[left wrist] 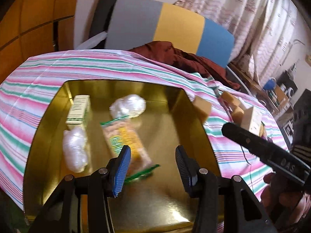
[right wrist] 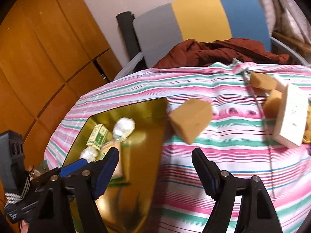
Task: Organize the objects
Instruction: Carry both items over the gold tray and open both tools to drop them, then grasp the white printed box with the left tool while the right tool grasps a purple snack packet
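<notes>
A gold tin box [left wrist: 196, 120] [right wrist: 143, 174] lies open on the striped cloth. Inside are a cream and green carton [left wrist: 78, 109] [right wrist: 98, 136], two white plastic-wrapped lumps [left wrist: 128, 105] [left wrist: 75, 148] and a snack packet with green ends [left wrist: 126, 141]. My left gripper [left wrist: 152, 168] is open over the box, just above the packet. My right gripper [right wrist: 155, 170] is open above the cloth by the box's right edge. A tan wedge-shaped sponge [right wrist: 190, 120] [left wrist: 202, 108] lies just beyond it, blurred. The left gripper shows at the lower left of the right wrist view [right wrist: 73, 168].
More tan sponges [right wrist: 262, 81] and a white box [right wrist: 291, 116] lie at the right on the striped cloth [right wrist: 223, 155]. A dark red cloth [right wrist: 213, 52] lies on a grey, yellow and blue chair [right wrist: 194, 19] behind. Wooden cabinets [right wrist: 38, 58] stand at the left.
</notes>
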Tool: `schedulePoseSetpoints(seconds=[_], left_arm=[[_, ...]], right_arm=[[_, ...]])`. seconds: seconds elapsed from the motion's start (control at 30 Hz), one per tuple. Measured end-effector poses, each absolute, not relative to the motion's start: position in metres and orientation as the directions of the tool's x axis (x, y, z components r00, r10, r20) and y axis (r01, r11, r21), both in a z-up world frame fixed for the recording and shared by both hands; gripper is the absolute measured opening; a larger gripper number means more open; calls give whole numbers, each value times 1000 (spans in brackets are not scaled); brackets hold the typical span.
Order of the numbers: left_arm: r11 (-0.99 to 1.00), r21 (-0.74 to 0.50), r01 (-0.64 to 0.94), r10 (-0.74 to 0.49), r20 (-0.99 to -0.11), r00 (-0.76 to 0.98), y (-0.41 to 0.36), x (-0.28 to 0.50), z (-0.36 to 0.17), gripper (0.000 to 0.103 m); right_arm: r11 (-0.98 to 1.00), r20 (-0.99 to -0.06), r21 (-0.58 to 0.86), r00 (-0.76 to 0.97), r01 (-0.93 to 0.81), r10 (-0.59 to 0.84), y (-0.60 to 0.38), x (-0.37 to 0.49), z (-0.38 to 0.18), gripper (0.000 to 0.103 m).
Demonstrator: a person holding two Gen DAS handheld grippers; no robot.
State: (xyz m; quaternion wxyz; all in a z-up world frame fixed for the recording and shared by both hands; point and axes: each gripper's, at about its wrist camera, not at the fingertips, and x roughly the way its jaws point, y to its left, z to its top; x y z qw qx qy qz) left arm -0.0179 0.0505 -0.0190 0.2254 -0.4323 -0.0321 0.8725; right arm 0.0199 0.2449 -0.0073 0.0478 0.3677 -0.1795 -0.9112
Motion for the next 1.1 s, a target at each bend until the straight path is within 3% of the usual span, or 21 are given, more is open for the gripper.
schedulePoseSetpoints(seconds=[0.57,1.1], left_arm=[[-833,-245,-496,497,-725,-477,94,7,-10,48],[-717,-235,-656,574,-733,-365,166,28,-3,48]], right_arm=[[-917,-652,339,-755,-210,-68,309,52,-16,78],[-737,-676,252,-659,-627,330,468,107,-54,76]])
